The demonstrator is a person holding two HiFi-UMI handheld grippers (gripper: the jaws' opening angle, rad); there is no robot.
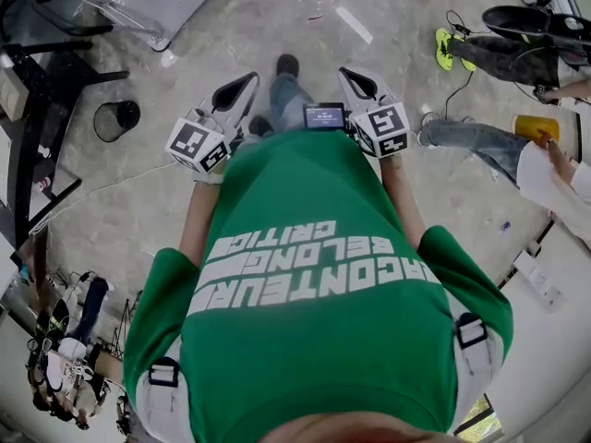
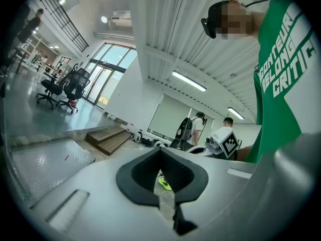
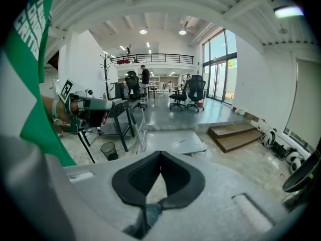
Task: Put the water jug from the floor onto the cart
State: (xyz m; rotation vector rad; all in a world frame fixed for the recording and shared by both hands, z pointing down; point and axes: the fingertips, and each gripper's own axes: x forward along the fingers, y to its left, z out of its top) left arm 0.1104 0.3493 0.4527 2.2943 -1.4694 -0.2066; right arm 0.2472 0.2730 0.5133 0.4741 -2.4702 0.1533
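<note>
Both pressed together and empty, left tong and right tong. No view shows the water jug, so can't tell which is nearer; platform cart lies ahead-left of the left tong

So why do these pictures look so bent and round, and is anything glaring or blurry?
Head view: the wide lens bows the floor around the green shirt, under flat light. Left gripper view: black corners and a glaring ceiling strip light. Right gripper view: the same black rim, and tall windows much brighter than the room.
</note>
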